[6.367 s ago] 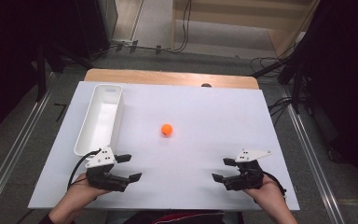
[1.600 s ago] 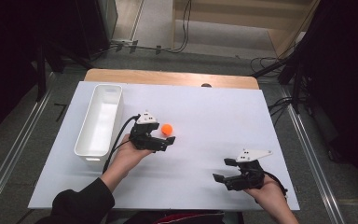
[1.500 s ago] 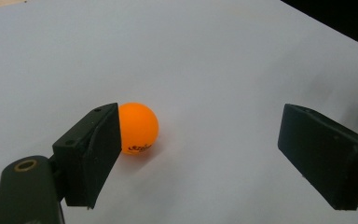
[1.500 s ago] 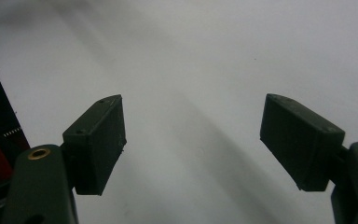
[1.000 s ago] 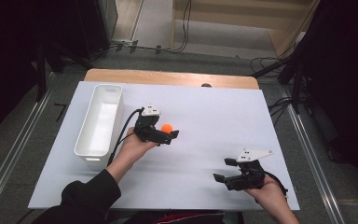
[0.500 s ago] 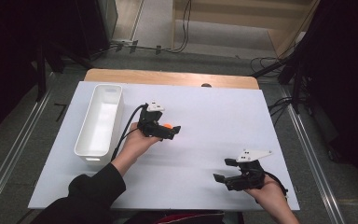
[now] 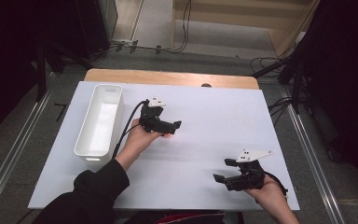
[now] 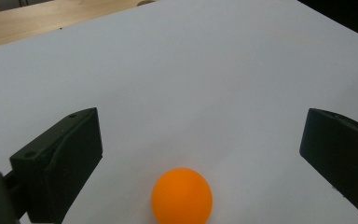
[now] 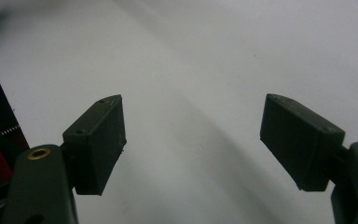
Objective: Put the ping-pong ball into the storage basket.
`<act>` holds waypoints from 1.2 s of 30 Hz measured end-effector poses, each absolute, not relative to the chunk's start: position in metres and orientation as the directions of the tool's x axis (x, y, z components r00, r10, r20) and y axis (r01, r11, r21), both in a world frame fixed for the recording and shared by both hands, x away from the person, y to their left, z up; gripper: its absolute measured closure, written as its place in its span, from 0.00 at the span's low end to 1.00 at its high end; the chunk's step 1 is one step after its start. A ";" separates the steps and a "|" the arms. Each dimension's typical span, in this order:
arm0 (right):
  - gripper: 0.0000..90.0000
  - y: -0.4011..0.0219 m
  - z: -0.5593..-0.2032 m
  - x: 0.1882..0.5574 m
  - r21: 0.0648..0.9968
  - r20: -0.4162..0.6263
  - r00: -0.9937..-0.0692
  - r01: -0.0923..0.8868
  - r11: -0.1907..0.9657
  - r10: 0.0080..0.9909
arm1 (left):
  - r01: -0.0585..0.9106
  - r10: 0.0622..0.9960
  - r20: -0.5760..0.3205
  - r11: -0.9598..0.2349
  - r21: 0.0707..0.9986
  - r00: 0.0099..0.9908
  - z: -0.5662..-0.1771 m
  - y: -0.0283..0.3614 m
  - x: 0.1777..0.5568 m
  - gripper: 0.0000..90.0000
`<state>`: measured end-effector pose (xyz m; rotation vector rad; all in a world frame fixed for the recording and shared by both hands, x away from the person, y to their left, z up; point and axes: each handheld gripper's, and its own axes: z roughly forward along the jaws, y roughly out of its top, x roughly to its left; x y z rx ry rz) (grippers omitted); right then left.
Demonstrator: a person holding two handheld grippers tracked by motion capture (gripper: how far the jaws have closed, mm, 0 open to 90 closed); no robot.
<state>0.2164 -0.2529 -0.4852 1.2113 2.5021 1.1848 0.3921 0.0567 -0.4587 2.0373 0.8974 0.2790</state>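
A small orange ball [image 8: 182,195] lies on the white table top [image 8: 205,70]. It sits between the two wide-apart jaws of my left gripper [image 8: 200,151], slightly left of the gap's middle and touching neither jaw. In the high view the left gripper [image 7: 173,126] is held low over the table's middle, just right of the white bin. My right gripper [image 7: 221,171] rests near the front right edge, open, with bare table between its jaws [image 9: 193,140].
A long white bin [image 7: 87,153], nothing visible inside, stands along the table's left side, close to the left forearm. A wooden strip [image 7: 168,77] runs along the far edge. Cables trail from both grippers. Dark floor and rails surround the table.
The left gripper has moved from the front left corner out to the middle, and its open jaws now straddle the ball. The right gripper has stayed put.
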 end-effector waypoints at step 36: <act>0.23 -0.254 -0.487 0.218 0.690 0.212 -0.667 0.619 0.374 0.714 | 0.527 0.690 -0.141 -0.388 0.757 0.710 -0.496 0.061 0.393 0.00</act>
